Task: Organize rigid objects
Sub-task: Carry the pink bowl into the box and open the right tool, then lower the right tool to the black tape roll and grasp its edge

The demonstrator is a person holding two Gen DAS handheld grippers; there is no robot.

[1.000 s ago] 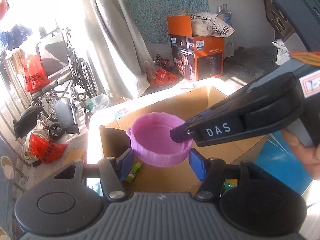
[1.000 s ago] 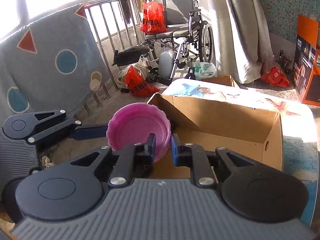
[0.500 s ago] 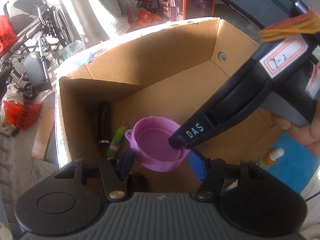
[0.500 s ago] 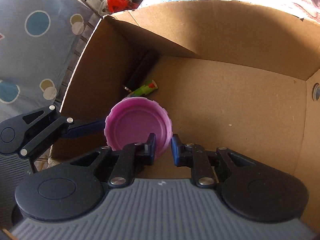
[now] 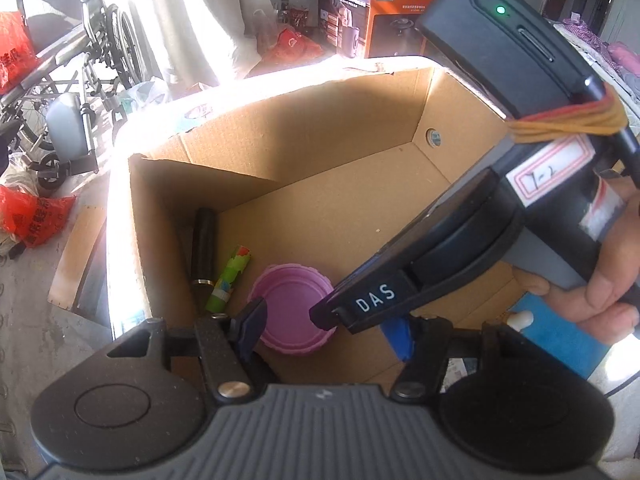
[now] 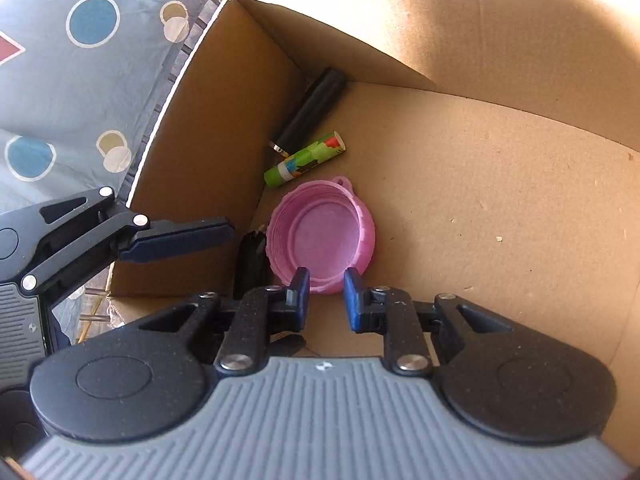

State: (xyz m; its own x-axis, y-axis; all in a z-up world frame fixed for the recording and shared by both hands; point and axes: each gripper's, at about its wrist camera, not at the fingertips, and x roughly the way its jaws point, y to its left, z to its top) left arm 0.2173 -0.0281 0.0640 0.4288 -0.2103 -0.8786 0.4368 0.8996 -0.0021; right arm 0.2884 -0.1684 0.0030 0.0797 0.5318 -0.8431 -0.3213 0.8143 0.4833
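The right gripper [image 6: 326, 294] is opening, its jaws astride the pink lid's [image 6: 320, 236] rim (pads barely clear); withdrawing askew could drag it against the green tube [image 6: 304, 160]; the left gripper [image 5: 326, 330] hangs spread above the lid.

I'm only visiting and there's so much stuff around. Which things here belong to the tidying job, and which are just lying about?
Part of the job:
- cardboard box
- pink lid, lying in the box
- green tube
- black tube
- right gripper, jaws opening off the lid
- left gripper

Just lying about:
- wheelchair
- orange Philips box
- red bags

Lid [image 6: 320, 236] in box [image 6: 500, 208], beside tube [image 6: 304, 160]
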